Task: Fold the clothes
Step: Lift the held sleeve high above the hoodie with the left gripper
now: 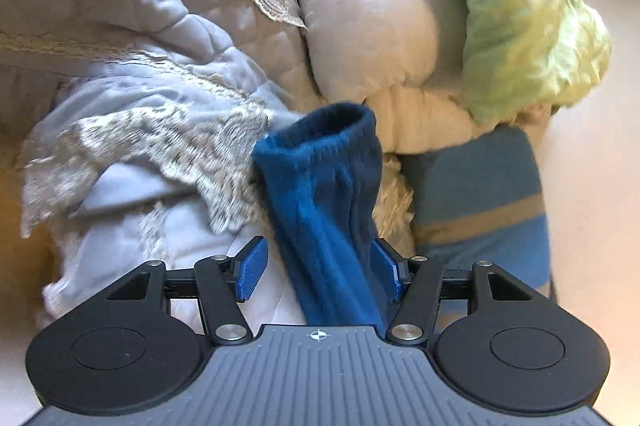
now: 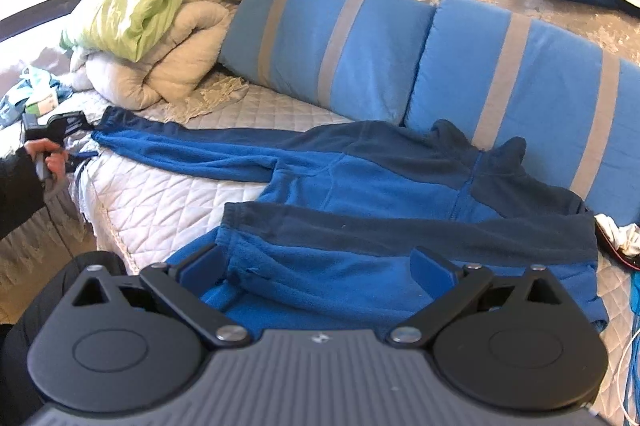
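Between the parted left fingers (image 1: 320, 272), a blue fleece sleeve (image 1: 324, 193), unclamped; right fingers (image 2: 316, 268) spread wide.

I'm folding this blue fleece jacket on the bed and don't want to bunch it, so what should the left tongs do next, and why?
Probably draw the left tongs back clear of the sleeve. They stand open, one pad off the fabric, and the right wrist view shows that sleeve already stretched out straight across the quilt.
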Motion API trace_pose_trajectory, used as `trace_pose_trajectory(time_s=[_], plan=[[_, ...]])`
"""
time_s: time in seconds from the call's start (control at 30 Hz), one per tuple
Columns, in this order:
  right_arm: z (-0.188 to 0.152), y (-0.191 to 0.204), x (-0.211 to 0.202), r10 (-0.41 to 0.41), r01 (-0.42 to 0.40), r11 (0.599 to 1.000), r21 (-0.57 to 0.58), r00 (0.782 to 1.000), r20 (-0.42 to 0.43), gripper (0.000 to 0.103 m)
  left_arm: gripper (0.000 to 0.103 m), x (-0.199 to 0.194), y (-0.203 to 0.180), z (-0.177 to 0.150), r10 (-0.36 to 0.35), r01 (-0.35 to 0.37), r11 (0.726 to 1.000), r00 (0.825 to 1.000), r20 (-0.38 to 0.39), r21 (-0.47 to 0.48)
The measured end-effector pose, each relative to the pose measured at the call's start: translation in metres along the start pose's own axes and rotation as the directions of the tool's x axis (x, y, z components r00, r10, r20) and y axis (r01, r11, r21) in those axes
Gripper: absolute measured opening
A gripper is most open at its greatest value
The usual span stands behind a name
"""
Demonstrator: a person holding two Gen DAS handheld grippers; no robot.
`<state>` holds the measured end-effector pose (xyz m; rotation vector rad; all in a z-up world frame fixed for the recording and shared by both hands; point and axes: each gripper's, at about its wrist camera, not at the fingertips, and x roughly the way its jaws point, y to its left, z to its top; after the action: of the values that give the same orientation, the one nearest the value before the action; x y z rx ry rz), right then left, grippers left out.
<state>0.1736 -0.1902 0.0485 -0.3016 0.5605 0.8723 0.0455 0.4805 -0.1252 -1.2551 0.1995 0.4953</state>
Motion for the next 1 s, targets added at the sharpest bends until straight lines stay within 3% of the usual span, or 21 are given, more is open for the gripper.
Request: trace_pose_trajectory(time_s=[0.17,0.23,0.3,0.4,0.53,0.67,0.8,0.9,1.0], plan=[[-0.001,0.011,0.004,0.005,-0.005,0.999,-0.033,1.000,-0.011,0.103,0.052,0.021,0.002,0.015,0.009,-0.009,0.999,1.000,0.001,-0.051],[-0.003,0.014,0.004,0.004,-0.004,0.999,-0.046,1.000,-0.013,0.103,0.043,0.021,0.004,0.017,0.012,-0.011,0.997,1.000,0.011,-0.075],[-0.005,0.015,0.004,0.003,-0.004,0.999,-0.051,1.000,-0.018,0.103,0.018,0.022,0.007,0.019,0.007,-0.005,0.993,1.000,0.018,-0.120],[-0.010,0.014,0.006,0.004,-0.005,0.999,-0.041,0.999,-0.032,0.103,0.009,0.018,0.013,0.022,-0.034,0.038,0.978,0.999,0.022,-0.207],[-0.016,0.006,0.009,0.007,-0.006,1.000,0.013,0.999,-0.049,0.103,0.008,-0.003,-0.023,0.019,-0.082,0.086,0.992,0.995,0.050,-0.088],[-0.020,0.000,0.011,0.016,-0.012,0.997,0.074,0.998,-0.056,0.103,0.008,-0.024,-0.088,0.014,-0.162,0.160,0.985,0.986,0.029,0.069],[-0.025,-0.002,0.013,0.039,-0.033,0.992,0.119,0.998,-0.055,0.103,0.008,-0.042,-0.171,-0.006,-0.221,0.221,0.936,0.975,-0.030,0.275],[-0.029,0.000,0.009,0.055,-0.048,0.991,0.128,0.997,-0.047,0.103,0.009,-0.053,-0.238,-0.030,-0.270,0.274,0.860,0.960,-0.071,0.430],[-0.033,0.001,0.005,0.065,-0.059,0.989,0.134,0.997,-0.038,0.103,0.009,-0.063,-0.295,-0.058,-0.328,0.341,0.787,0.937,-0.120,0.513]])
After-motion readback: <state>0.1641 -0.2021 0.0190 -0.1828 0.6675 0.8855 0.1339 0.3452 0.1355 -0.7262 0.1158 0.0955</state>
